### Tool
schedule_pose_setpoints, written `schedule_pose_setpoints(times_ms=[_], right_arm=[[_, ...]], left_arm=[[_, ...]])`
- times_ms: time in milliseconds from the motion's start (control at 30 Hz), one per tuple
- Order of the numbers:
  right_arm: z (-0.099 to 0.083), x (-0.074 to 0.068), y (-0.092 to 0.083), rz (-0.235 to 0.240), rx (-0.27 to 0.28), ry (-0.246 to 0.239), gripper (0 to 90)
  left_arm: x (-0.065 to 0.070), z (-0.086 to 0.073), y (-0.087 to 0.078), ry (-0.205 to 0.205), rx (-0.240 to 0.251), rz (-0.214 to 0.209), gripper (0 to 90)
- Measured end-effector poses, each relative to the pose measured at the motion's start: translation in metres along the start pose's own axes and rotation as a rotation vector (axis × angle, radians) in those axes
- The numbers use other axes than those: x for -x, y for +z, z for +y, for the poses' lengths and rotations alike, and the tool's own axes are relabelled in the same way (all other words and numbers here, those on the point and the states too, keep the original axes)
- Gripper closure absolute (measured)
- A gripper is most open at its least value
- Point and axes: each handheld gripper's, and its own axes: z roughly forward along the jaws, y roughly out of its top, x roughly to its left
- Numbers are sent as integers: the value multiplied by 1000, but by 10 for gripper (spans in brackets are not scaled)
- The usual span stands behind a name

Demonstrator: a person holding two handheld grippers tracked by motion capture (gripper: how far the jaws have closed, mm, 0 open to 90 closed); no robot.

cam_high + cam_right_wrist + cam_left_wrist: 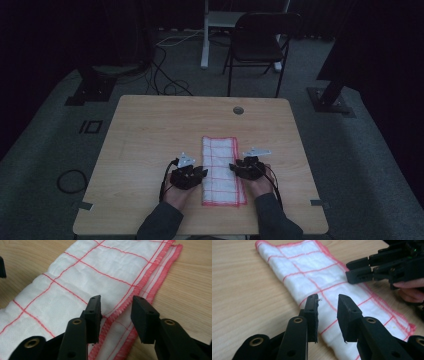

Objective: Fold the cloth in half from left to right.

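A white cloth with a red grid and red hem lies folded into a long strip on the wooden table. My left gripper is at the strip's left edge, open, its jaws just over the cloth with nothing between them. My right gripper is at the strip's right edge, open, its jaws straddling the layered red hem. In the left gripper view the right gripper reaches in from the upper right over the cloth, held by a hand.
A round cable hole sits near the table's far edge. Behind the table stand a black folding chair and a white desk leg. Cables lie on the grey floor.
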Motion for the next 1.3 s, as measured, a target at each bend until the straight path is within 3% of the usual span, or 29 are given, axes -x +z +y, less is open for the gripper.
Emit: schedule_pose_setpoints(times_ms=[100,133,167,200,267,500,700,800,967,1300], right_arm=[[1,0,1,2,-2,4,675],[1,0,2,14,-4,10,765],[1,0,2,14,-4,10,765],[2,0,1,3,1,3,846],[2,-1,-1,-8,15,3,879],[7,3,-10,-23,44,5,878],[4,7,-9,-57,13,3,834],[3,10,-8,-91,2,3,796],[3,12,-9,-111,9,11,754],[2,16,-11,-119,20,24,658]], left_arm=[[-2,-4,0,-4,-12,3,710],[-3,-6,1,-2,-16,4,710],[-4,-7,1,-5,-17,5,710],[-4,-8,3,-6,-19,3,710],[-4,-9,4,2,-24,1,708],[0,-9,8,17,-31,-8,705],[-2,-7,10,13,-22,1,700],[-4,-5,10,12,-14,14,695],[-11,2,11,17,8,41,687],[-25,15,19,22,27,89,649]])
